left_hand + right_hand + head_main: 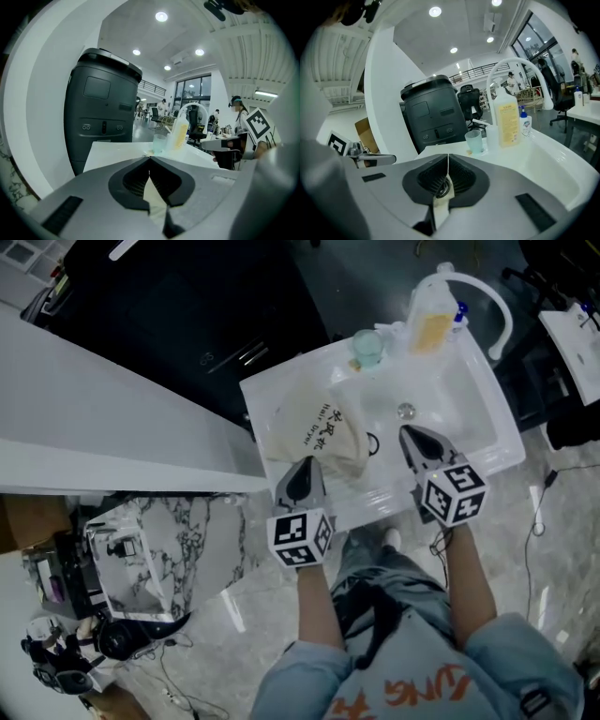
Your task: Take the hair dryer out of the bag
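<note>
A cream drawstring bag (317, 430) with black print lies on the white counter (272, 395) left of the sink basin. No hair dryer shows; the bag looks filled. A black cord loop (373, 443) lies at the bag's right edge. My left gripper (307, 462) is shut and empty, its tip at the bag's near edge. My right gripper (405, 430) is shut and empty over the basin, just right of the bag. In the left gripper view the closed jaws (149, 157) hide most of the bag (153, 194). The right gripper view shows shut jaws (448, 156) over the cord loop (443, 188).
A teal cup (367, 347), a soap bottle (430, 319) and a white curved faucet (494, 306) stand at the sink's far side. The drain (406, 411) is in the basin. A dark grey machine (101, 108) stands behind the counter. A white wall runs left.
</note>
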### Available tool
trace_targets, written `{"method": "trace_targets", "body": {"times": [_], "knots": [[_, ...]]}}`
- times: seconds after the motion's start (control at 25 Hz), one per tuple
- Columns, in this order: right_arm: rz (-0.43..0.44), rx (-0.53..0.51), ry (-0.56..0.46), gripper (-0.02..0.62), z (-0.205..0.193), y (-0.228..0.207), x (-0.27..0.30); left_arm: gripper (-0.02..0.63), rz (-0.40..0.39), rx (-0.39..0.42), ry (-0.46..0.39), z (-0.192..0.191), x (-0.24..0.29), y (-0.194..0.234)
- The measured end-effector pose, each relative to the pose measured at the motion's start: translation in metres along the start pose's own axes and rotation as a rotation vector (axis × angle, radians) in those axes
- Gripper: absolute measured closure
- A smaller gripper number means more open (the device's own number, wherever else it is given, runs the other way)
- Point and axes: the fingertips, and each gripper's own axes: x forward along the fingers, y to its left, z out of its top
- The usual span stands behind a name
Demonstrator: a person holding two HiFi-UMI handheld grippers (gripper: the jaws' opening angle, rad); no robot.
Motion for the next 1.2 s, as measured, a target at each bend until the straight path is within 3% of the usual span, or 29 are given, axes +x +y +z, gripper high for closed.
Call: {"method": "trace_targets", "body": {"times": [0.28,0.56,0.96,1.08,1.2], "knots": [[0.043,0.022,0.155,0.501,-0.041,0.005,0.033,0.603,0.056,-0.02,0.032,-0.008,0.009,0.051],[0.039,0.096,0.287,0.46,-0.08,0.001,0.055,0.603,0.062,-0.038,0.045,-0.013,0.015,0.077],[0.068,0.267,0.346,0.429,-0.112,0.001,0.075,0.603,0.075,-0.057,0.02,-0.008,0.026,0.099],[0.093,0.285,0.343,0.418,-0.108,0.008,0.084,0.603,-0.002,-0.023,0.048,-0.013,0.034,0.09],[0.112,0.338,0.345,0.398,-0.111,0.016,0.087,0.579,-0.14,0.104,0.099,-0.019,0.039,0.063]]}}
